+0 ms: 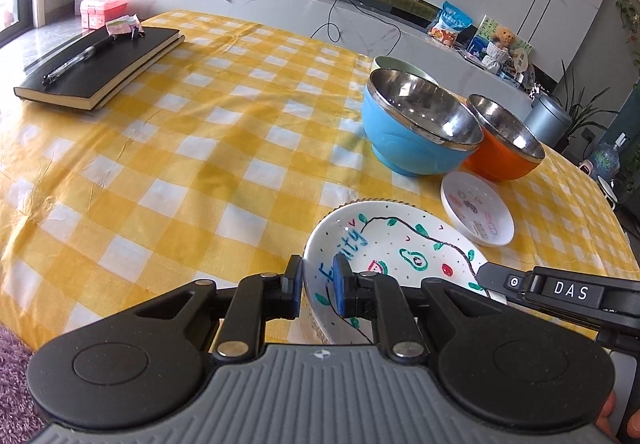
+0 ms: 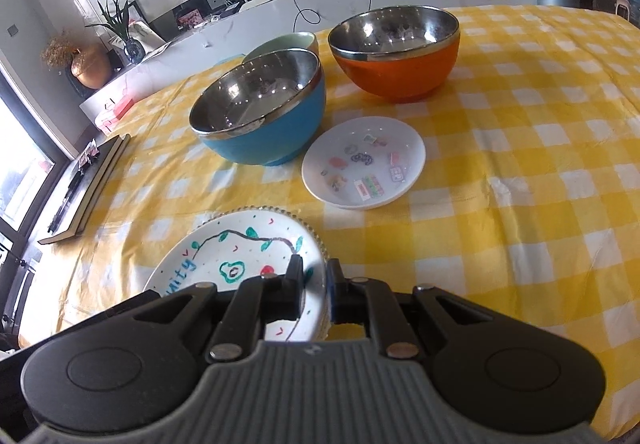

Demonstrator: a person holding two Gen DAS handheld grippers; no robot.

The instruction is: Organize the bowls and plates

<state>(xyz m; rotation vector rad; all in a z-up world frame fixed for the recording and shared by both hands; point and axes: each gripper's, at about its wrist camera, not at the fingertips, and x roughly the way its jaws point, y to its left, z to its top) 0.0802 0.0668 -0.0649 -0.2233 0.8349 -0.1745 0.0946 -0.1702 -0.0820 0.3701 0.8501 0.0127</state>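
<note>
Both grippers sit on the painted plate (image 1: 400, 248), one per side. Left gripper (image 1: 317, 286): fingers (image 1: 291, 284) closed on the plate's near-left rim, one pad outside, one inside over the blue lettering. Right gripper (image 2: 315, 290): fingers (image 2: 295, 284) pinch the opposite rim, one pad on the plate face, one outside the edge; its arm shows in the left view, lying across the plate's right side. Plate is white with fruit drawings and a dark looping line, and appears to sit on another beaded-rim plate (image 2: 308, 228) whose edge shows just under it; whether the top plate is lifted clear I can't tell. Small white saucer (image 2: 364, 162) with stickers lies flat on the worktop (image 1: 180, 148) just beyond the painted plate, apart from it. Blue bowl (image 2: 260, 112) stands upright behind the saucer, steel-lined, close to or touching the saucer's far-left edge. Orange bowl (image 2: 396, 52), also steel-lined, stands upright beside the blue one, further right in the right view. Pale green bowl (image 2: 286, 42) sits behind the blue bowl, mostly hidden. Worktop is covered with a yellow-white check cloth. Black notebooks (image 1: 100, 64) stacked at the far-left with a pen (image 1: 76, 60) on top, well apart from the dishes.
</note>
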